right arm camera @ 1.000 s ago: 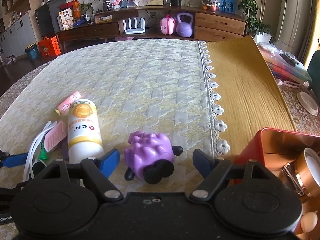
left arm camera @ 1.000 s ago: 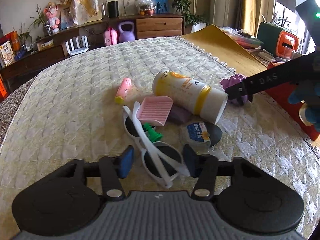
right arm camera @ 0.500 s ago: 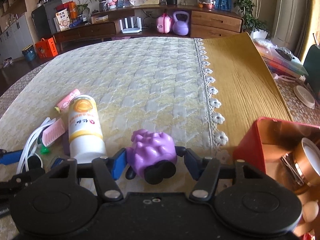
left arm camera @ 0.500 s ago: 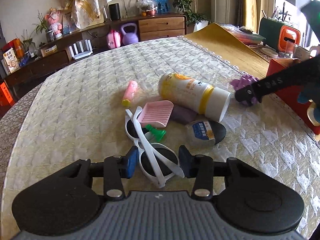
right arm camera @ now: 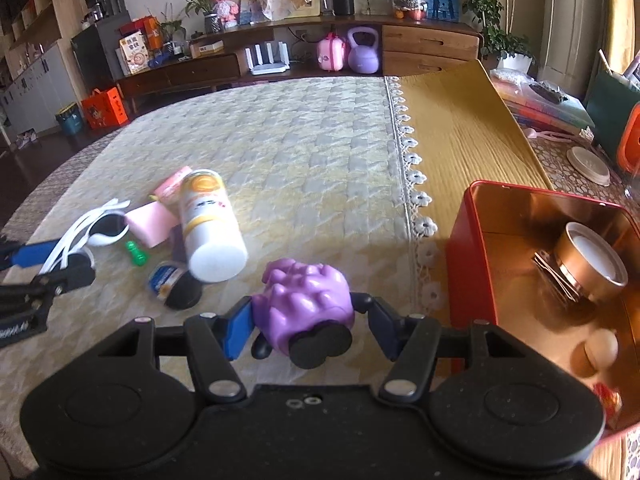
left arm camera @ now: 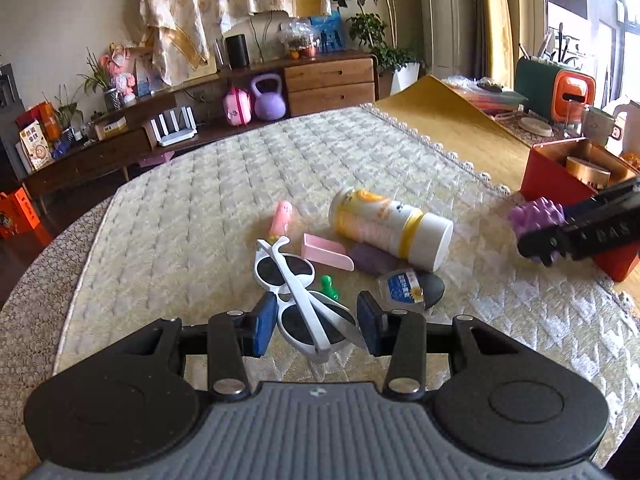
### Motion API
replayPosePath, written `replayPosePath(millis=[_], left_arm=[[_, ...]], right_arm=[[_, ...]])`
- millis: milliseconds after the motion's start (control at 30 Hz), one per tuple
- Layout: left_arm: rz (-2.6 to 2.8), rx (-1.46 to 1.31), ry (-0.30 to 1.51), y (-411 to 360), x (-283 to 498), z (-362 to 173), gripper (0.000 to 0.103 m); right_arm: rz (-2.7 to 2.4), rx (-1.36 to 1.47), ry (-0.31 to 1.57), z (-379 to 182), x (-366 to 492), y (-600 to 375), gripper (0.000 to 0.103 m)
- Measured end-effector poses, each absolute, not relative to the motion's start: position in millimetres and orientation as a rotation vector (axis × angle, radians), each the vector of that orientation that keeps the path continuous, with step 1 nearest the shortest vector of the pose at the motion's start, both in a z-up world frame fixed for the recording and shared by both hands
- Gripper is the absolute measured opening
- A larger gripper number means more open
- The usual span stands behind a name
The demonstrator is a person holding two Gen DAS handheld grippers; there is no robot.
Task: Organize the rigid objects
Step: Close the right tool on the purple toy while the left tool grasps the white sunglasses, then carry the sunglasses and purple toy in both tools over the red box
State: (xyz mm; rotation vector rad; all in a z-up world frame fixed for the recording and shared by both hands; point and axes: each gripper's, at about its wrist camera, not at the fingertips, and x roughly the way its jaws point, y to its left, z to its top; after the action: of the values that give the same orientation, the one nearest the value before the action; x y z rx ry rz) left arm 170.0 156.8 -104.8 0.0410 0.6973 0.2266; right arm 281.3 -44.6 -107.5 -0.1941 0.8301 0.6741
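Note:
My left gripper (left arm camera: 316,326) is shut on the near lens of the white sunglasses (left arm camera: 298,320), whose far lens tilts toward the quilted table. My right gripper (right arm camera: 310,326) is shut on a purple spiky toy (right arm camera: 306,300), held just left of the red tin box (right arm camera: 468,272). A gold tape roll (right arm camera: 588,264) lies inside the box. On the table lie a yellow-and-white bottle (left arm camera: 390,226) on its side, a pink tube (left arm camera: 282,218), a pink ridged tray (left arm camera: 326,250), a purple block (left arm camera: 372,260), a green piece (left arm camera: 330,286) and a round labelled compact (left arm camera: 412,286).
A bare yellow mat (right arm camera: 456,136) runs along the table's right side beyond a lace trim. Further right stand an orange-and-green appliance (left arm camera: 560,88), a cup and plates. A wooden sideboard (right arm camera: 304,52) lines the far wall.
My right gripper closed on the purple toy and carried it right, toward the red box. My left gripper tightened on the sunglasses and rose with them.

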Motion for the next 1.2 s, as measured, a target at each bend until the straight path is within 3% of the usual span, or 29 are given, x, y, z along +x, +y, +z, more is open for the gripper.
replayPosePath(millis=[1200], left_arm=[[0.008,0.057,0.614,40,187,-30,0.043]], right_arm=[[0.604,-0.14,0.701,-31,238,-152,0.061]])
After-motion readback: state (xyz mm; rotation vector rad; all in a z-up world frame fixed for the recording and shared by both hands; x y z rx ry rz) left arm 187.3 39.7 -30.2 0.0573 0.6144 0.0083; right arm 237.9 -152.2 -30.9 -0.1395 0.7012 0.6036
